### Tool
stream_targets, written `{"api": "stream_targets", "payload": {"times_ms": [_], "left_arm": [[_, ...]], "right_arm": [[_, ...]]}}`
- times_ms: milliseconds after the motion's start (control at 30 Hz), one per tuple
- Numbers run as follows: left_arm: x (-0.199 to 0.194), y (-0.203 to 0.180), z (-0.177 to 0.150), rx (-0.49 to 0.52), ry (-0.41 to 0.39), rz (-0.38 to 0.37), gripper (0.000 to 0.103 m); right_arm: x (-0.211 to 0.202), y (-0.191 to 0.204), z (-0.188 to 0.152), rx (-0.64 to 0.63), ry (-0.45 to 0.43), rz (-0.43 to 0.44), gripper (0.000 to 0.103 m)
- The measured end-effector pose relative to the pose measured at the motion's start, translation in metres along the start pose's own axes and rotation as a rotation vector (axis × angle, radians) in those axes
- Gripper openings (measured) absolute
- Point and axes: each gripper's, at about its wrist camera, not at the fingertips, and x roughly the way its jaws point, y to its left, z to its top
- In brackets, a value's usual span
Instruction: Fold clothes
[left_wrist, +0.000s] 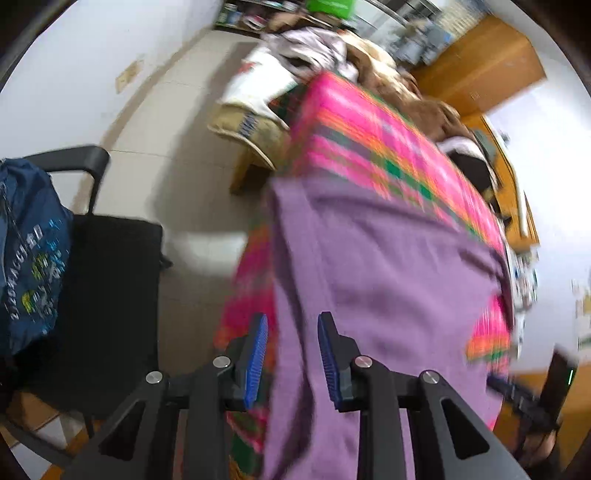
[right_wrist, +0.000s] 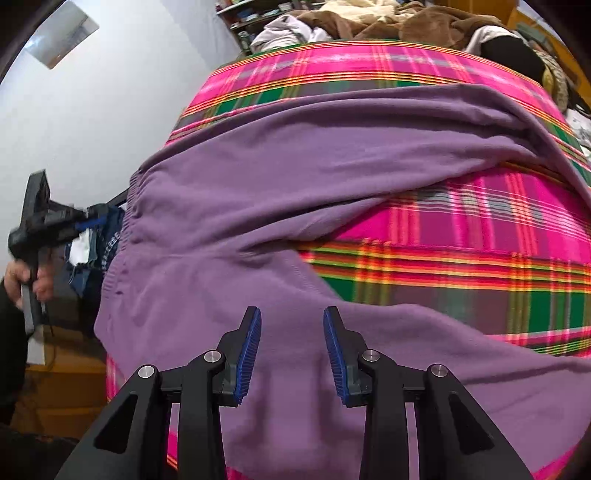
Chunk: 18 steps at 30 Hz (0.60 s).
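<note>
Spread across a pink plaid blanket (right_wrist: 461, 229) on what looks like a bed: purple knit trousers (right_wrist: 258, 192), gathered waistband (right_wrist: 127, 221) toward the left edge in the right wrist view, one leg running along the far side, the other trailing under the near hand-held gripper. Soft, light, limp by the look; likely to sag and bunch, not slip; no fragility. Best taken at the waistband corners or the leg hems, where doubled fabric gives the pads something to bite. Farther back, a heap of other clothes (right_wrist: 369, 18). Right hand-held gripper (right_wrist: 291, 347) hovering over the near leg, jaws apart, nothing pinched. Left hand-held gripper (left_wrist: 291, 354) blurred, over the trousers' edge, jaws likewise apart and empty.
</note>
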Motion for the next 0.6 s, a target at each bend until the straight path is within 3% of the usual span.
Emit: {"api": "stream_targets", "payload": {"times_ms": [167, 367, 400, 433, 467, 600], "left_arm": [[0.019, -0.025, -0.046, 0.114, 0.093, -0.003, 0.029], [0.027, -0.022, -0.049, 0.083, 0.085, -0.010, 0.029], [0.026, -0.021, -0.047, 0.079, 0.080, -0.018, 0.026], [0.026, -0.021, -0.048, 0.077, 0.072, -0.013, 0.009], [0.025, -0.020, -0.048, 0.075, 0.063, -0.009, 0.005], [0.016, -0.011, -0.048, 0.017, 0.019, -0.004, 0.004]], "right_arm": [[0.002, 0.008, 0.001, -0.027, 0.013, 0.007, 0.036], [-0.001, 0.012, -0.001, -0.052, 0.021, 0.004, 0.036], [-0.002, 0.013, -0.002, -0.054, 0.021, 0.004, 0.036], [-0.003, 0.013, -0.004, -0.055, 0.022, 0.003, 0.036], [-0.003, 0.012, -0.005, -0.053, 0.024, 0.000, 0.036], [-0.009, 0.007, -0.010, -0.041, 0.018, -0.004, 0.036]]}}
